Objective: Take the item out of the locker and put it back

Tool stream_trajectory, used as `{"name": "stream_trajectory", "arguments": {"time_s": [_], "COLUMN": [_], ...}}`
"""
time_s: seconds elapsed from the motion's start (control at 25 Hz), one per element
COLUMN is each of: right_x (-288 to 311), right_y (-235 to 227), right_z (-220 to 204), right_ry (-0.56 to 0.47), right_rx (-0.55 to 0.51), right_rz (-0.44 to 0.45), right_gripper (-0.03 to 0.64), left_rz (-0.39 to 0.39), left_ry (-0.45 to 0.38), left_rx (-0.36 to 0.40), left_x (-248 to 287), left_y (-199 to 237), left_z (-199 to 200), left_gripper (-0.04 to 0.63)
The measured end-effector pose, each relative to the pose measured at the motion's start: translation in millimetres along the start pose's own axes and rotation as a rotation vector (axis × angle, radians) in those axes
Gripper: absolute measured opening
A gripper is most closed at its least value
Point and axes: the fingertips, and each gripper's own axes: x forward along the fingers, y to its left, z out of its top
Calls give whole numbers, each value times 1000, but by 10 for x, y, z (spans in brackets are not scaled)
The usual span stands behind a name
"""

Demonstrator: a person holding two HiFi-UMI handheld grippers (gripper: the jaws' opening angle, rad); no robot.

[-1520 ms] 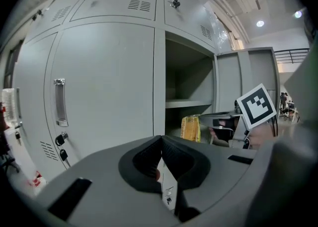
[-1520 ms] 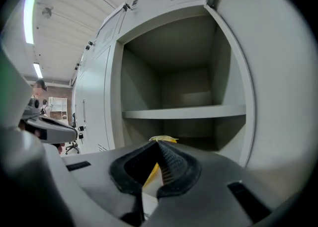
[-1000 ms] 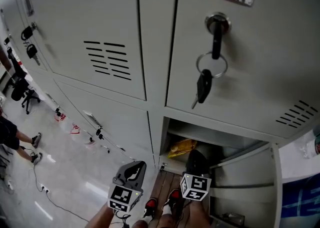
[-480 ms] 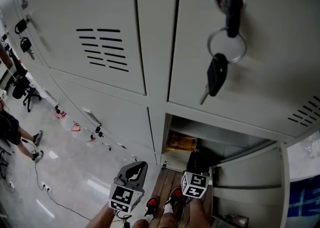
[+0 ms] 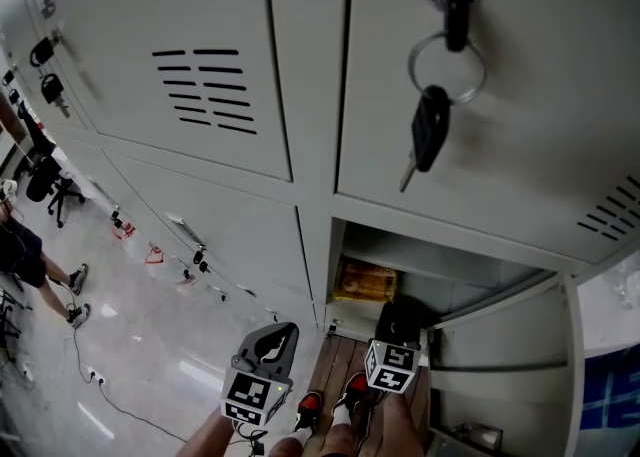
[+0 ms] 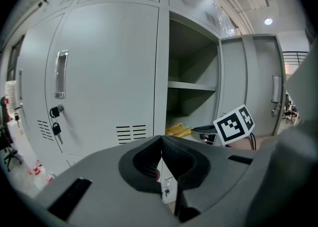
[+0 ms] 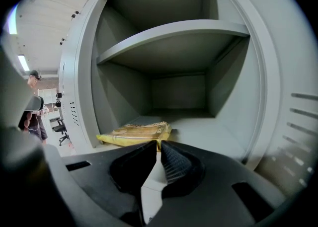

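Head view: yellow, perhaps printed packet [image 5: 365, 282].

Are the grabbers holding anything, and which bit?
Nothing is held. The left gripper and right gripper are both shut and empty; the yellow packet lies in the locker, in front of the right gripper.

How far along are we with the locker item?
Done: the locker door stands open. In hand: nothing; the right gripper is shut and empty, aimed at the yellow packet lying on the locker floor, and the left gripper is shut and empty too. Left: apparently the grasp, lift-out and return, though a finished round would look the same.
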Motion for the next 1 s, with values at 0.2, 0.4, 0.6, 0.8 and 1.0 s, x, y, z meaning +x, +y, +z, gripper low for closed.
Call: {"name": "stream_trajectory", "arguments": {"time_s": [0.2,0.4,0.6,0.8,1.0], "right_x": [-51,-87,-118,-164,-254], "right_y": [-34,-100,-96,-46,34], "right_z": [44,40,39,115,304], "right_ry": [-28,-21,-13,-24,-44], "right_rx": [28,29,25,15,0], "right_rz": [2,-10,-10,4,27], "right_gripper": [170,236,241,242,241], "left_rz": [1,-1,-10,-4,-12], "left_ry": [4,-16,-6,-32,-48], "left_rx": [7,12,16,23,31], "left_x": [-30,-31,-47,-68,-101], "left_y": [7,-8,-31,-8,-9], "left_z": [16,52,46,123,242], "left_gripper": [21,21,21,21,21]}}
